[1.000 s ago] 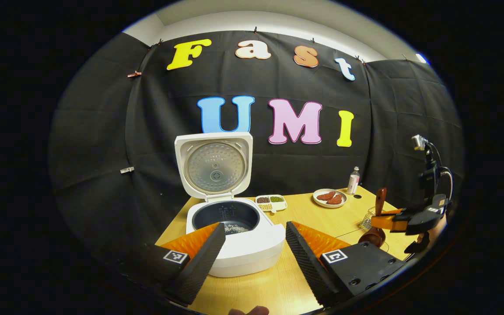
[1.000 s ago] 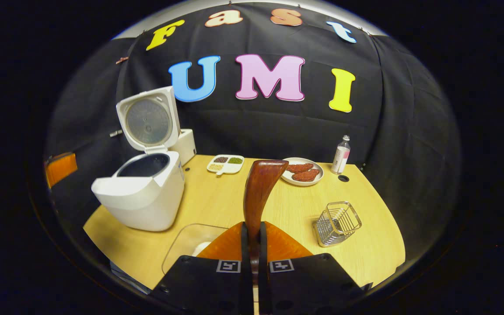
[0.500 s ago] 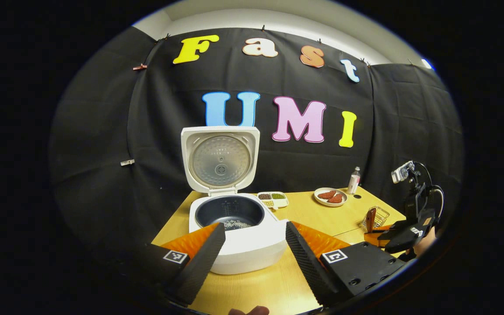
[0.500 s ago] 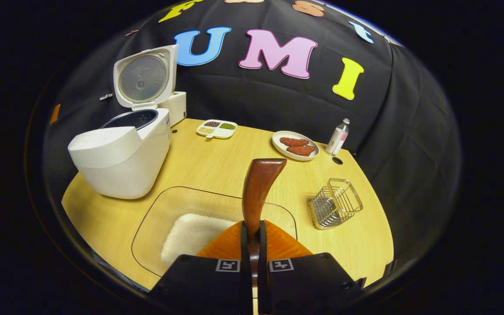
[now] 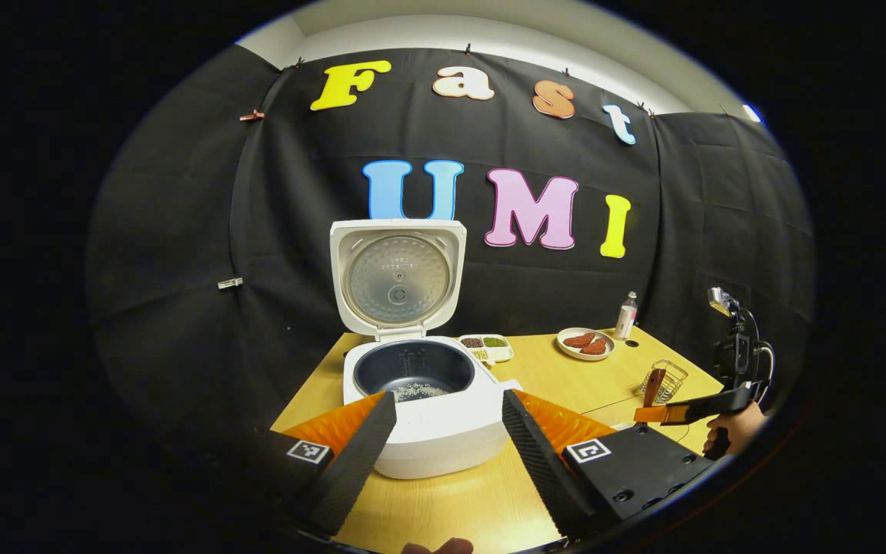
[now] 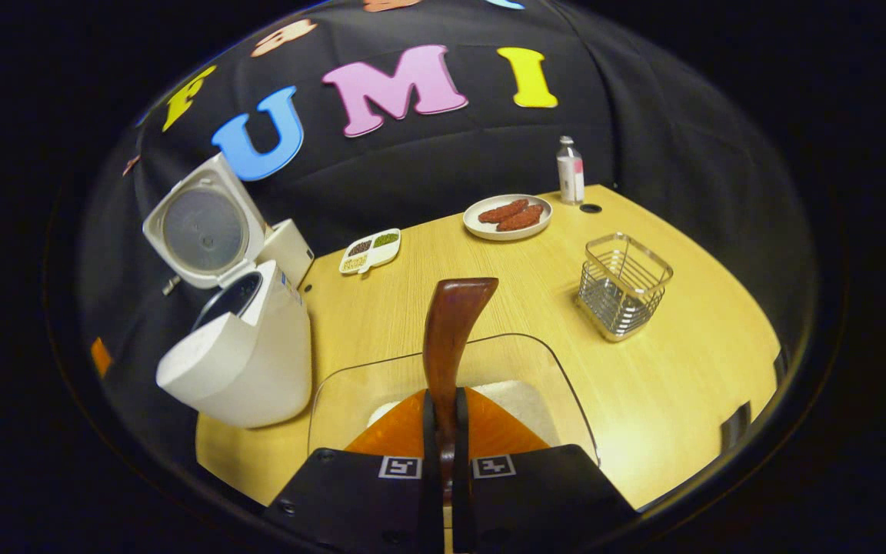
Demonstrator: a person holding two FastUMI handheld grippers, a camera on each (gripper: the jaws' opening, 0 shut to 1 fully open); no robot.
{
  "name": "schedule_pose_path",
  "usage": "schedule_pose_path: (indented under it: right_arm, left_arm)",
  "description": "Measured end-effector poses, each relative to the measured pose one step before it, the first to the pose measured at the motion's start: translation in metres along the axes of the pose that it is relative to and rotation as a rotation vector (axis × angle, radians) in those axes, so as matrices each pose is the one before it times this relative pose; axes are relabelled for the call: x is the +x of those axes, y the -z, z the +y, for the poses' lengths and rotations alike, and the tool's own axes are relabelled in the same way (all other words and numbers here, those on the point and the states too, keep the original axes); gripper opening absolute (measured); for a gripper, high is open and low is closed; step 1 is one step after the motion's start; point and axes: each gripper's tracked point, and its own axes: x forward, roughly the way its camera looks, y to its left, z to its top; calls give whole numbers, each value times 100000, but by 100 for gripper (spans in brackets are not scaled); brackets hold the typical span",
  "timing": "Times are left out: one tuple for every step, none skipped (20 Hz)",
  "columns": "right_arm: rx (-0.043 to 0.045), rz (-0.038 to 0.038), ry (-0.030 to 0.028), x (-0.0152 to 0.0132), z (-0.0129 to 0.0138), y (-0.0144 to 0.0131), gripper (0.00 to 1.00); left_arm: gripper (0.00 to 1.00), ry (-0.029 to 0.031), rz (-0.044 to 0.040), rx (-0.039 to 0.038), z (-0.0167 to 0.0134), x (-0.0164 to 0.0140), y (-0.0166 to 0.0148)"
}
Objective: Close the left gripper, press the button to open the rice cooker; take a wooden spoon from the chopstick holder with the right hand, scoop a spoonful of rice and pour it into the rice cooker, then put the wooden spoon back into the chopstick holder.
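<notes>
The white rice cooker [image 5: 431, 431] stands open with its lid [image 5: 398, 281] upright and a little rice in its dark pot [image 5: 414, 377]. My left gripper [image 5: 447, 454] hangs open just in front of it, holding nothing. My right gripper [image 6: 443, 438] is shut on the brown wooden spoon [image 6: 451, 338], whose handle sticks up and forward; the spoon's bowl is hidden. Below it sits a clear glass container [image 6: 351, 385] holding white rice [image 6: 527, 408]. The wire chopstick holder [image 6: 624, 286] stands empty to the right. In the left gripper view, the right gripper [image 5: 681, 414] holds the spoon [image 5: 652, 385] low at the far right.
On the wooden table [image 6: 689, 362], toward the back, are a plate of red food [image 6: 507, 216], a small bottle [image 6: 568, 170] and a sectioned dish of grains [image 6: 370, 251]. A white box [image 6: 289, 250] stands behind the cooker. A hand [image 5: 731, 431] holds the right gripper.
My right gripper with the spoon has swung and dropped lower over the glass container, now lying more level. The left gripper drifted slightly, staying open.
</notes>
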Motion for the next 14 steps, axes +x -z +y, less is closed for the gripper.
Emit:
schedule_pose_path:
  right_arm:
    - [4747,-251,-334,-151,-624,169,9]
    - [4180,-60,-147,-109,-615,-26,9]
    - [4293,-290,-521,-332,-527,-16,10]
    - [4075,-970,-452,-347,-496,-256,9]
    - [3761,-1644,-483,-350,-394,-643,9]
    - [3192,-1333,-515,-321,-345,-541,9]
    - [2416,-1233,-323,-528,-416,-425,10]
    - [1674,-1138,15,-425,-406,-524,9]
    - [1385,-1183,-143,-481,-352,-488,9]
    - [1521,-1346,-649,-350,-55,-537,9]
    - [1841,-1209,-1092,-506,26,-541,9]
    - [2112,-975,-1005,-386,87,-482,9]
    - [2233,-1060,-699,-243,-18,-482,9]
    - [2404,-812,-610,-285,10,-458,9]
  left_arm:
    - [96,-64,11,8,71,-80,144]
    - [96,-50,-14,-13,15,-107,-94]
    - [96,-179,-148,34,-74,-68,-2]
    - [96,-103,-61,72,-56,-114,-67]
    - [96,-65,-147,164,-64,-158,45]
    - [96,-38,-127,170,-39,-157,-124]
    - [96,-10,-99,-12,-78,-38,-2]
    - [95,-18,-74,-7,-76,-160,3]
    - [96,-133,-153,2,-12,-179,-49]
    - [96,-228,-305,-88,-31,-123,-91]
    - [96,59,-177,-307,-51,-189,-49]
    - [95,134,93,-233,-156,-98,69]
    - [96,-170,129,-71,14,-117,131]
    - [96,-145,10,-53,8,-174,-25]
